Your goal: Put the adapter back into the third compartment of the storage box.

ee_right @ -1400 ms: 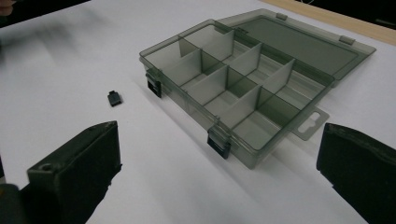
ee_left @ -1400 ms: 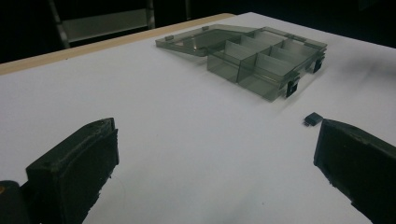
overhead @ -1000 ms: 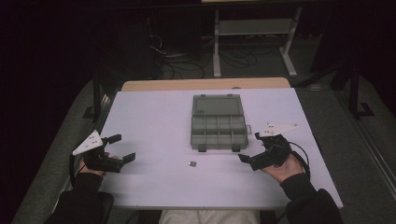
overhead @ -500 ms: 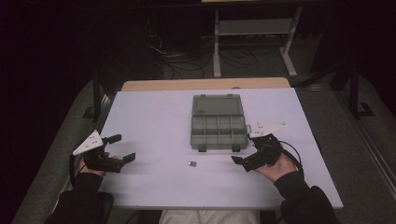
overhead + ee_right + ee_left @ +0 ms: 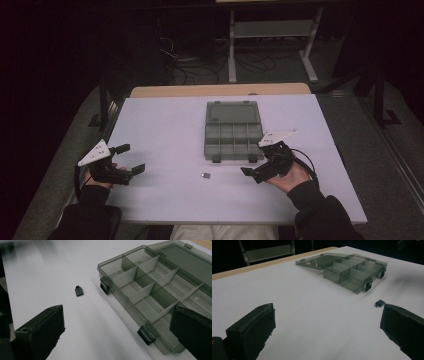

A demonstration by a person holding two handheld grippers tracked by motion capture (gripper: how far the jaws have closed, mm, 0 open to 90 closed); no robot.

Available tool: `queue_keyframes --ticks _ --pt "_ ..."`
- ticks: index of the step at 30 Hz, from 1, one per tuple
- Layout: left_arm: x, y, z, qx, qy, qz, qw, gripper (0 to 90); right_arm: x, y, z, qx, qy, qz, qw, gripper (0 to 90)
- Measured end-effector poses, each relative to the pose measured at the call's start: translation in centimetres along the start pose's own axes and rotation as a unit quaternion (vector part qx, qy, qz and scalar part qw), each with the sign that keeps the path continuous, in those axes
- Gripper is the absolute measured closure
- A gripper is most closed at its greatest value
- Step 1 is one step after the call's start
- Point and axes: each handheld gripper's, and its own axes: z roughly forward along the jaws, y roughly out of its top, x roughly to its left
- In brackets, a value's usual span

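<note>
The person's right forearm comes in from the near right corner of the desk [image 5: 165, 120], angled toward the far left, the hand cupped under the right gripper [image 5: 256, 166] with its grey plate on top. The left hand rests near the desk's near left edge, and the left gripper [image 5: 131, 158] points right across the surface.

A small black part [image 5: 205, 175] lies flat on the desk, just near of the organizer box [image 5: 233, 136] and left of the right gripper, apart from it. In the right gripper view the part [image 5: 79, 291] sits ahead of the jaws toward the left one, beside the box's near corner latch [image 5: 105, 285]. In the left gripper view the part [image 5: 380, 303] lies just beyond the right-hand jaw, not touching it.

The box sits at mid desk with its clear lid [image 5: 233, 112] folded open to the far side; its compartments [image 5: 147, 291] look bare.

Both grippers have their 2 jaws spread wide and hold nothing. The right gripper's jaws hover by the box's near right corner; whether they touch it cannot be told.
</note>
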Motion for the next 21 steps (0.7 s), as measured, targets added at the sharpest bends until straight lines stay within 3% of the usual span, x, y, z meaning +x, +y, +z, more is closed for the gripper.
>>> queue_keyframes --ticks 21 --pt "0.0 0.0 0.0 0.0 -0.001 0.0 1.0 0.0 1.3 1.2 2.1 0.014 0.025 -0.017 0.9995 0.0"
